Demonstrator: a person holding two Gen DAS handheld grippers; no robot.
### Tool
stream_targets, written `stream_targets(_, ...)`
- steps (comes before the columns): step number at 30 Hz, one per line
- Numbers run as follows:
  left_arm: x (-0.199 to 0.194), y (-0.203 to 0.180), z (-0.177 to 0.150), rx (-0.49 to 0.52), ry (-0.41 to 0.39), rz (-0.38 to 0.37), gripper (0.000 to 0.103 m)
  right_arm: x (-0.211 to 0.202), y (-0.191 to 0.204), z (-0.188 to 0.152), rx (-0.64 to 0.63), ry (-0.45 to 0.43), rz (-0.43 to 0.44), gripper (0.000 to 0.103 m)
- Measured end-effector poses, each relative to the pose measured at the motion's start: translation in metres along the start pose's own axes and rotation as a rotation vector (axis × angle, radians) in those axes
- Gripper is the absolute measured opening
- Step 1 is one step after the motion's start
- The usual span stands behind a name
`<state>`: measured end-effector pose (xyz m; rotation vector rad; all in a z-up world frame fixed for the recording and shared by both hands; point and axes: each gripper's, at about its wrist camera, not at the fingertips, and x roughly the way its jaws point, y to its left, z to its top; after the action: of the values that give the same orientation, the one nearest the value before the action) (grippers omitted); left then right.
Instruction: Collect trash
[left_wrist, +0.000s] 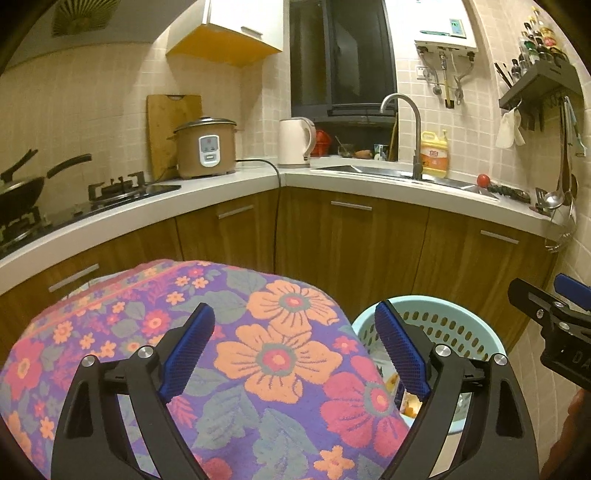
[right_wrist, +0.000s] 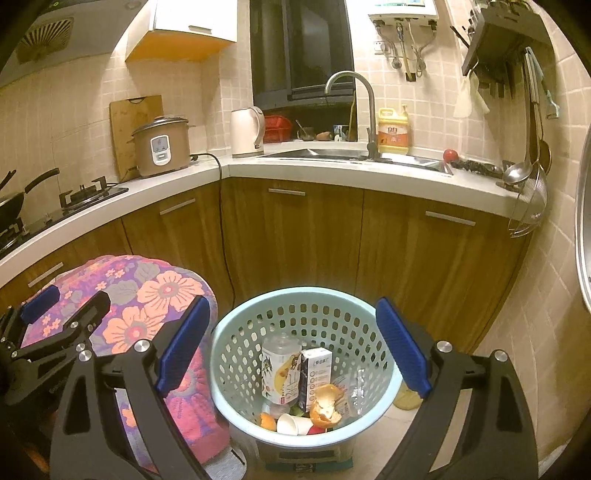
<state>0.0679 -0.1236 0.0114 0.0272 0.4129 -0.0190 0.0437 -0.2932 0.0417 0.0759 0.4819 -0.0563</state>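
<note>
- Both the left gripper and the right gripper hang released, fingers spread, grasping nothing.
- Trash, a bottle, carton and orange peel, lies inside the blue basket, right of the floral cloth.
- Risk: a peel scrap on the floor, right of the basket, may be missed; reaching could tip the basket.

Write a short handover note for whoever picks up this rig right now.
Left tongs: open, empty, over the floral cloth.
Right tongs: open, empty, over the light blue basket.
In the basket: a plastic bottle, a small carton, orange peel, a paper cup.
Done: that trash is binned.
Left: a yellowish scrap lies on the floor right of the basket; no other loose trash in view.
</note>
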Motion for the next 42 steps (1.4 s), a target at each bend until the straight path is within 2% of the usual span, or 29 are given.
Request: stream_targets(42, 0.002, 0.0042, 0.0002, -0.001, 0.005, -0.027, 0.09, 0.0022, -0.0044, -0.002, 0.009, 0.008, -0.009, 0.089)
